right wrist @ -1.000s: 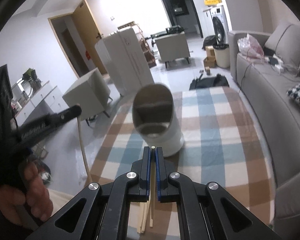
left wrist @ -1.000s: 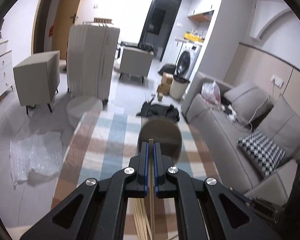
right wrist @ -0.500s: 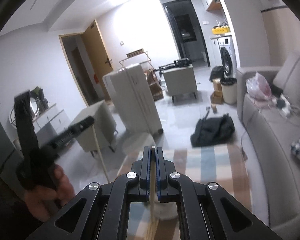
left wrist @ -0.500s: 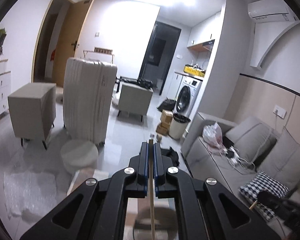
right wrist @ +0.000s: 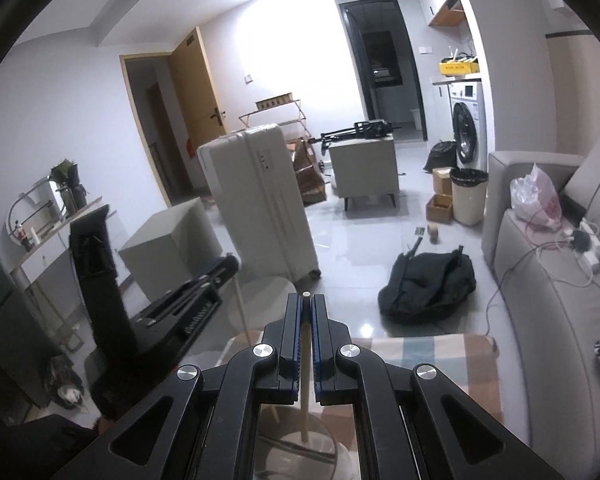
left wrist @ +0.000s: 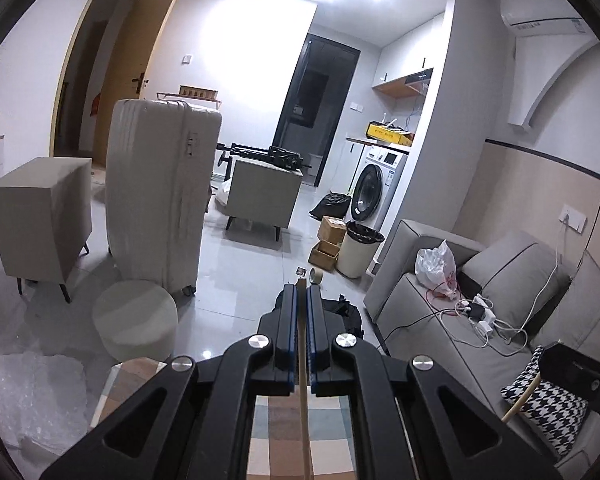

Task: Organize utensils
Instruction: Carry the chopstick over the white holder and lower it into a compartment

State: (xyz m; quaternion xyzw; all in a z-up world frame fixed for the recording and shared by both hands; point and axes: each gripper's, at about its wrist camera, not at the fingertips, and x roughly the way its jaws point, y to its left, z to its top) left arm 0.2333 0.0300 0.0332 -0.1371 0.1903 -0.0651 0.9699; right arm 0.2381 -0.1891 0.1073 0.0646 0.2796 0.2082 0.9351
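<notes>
Left tool [left wrist: 301, 292]: jaws closed flat on a single wooden chopstick [left wrist: 303, 408]. Its stick runs down the centre line between the blue pads, tip level with the fingertips, and the rest passes back below the tool over a checked cloth [left wrist: 300, 436]. Seen from the right wrist view, this same tool appears at far left as a black body with the stick hanging from its front end [right wrist: 242, 312].

Right tool [right wrist: 306, 300]: jaws almost fully closed, pinching a second chopstick [right wrist: 305, 392]. The round tip shows just at the fingertips; the lower end dips into a pale round holder [right wrist: 320, 452] directly under the tool, at the bottom edge of the frame. Whether the end touches the holder's floor cannot be told.

Surroundings, left to right in the left wrist view: grey cabinet [left wrist: 40, 216], white suitcase [left wrist: 160, 192], round stool [left wrist: 136, 320], washing machine [left wrist: 376, 184], grey sofa [left wrist: 460, 320] with a houndstooth cushion [left wrist: 548, 408]. Right tool's black body and its stick show at the far right edge, over that cushion.
</notes>
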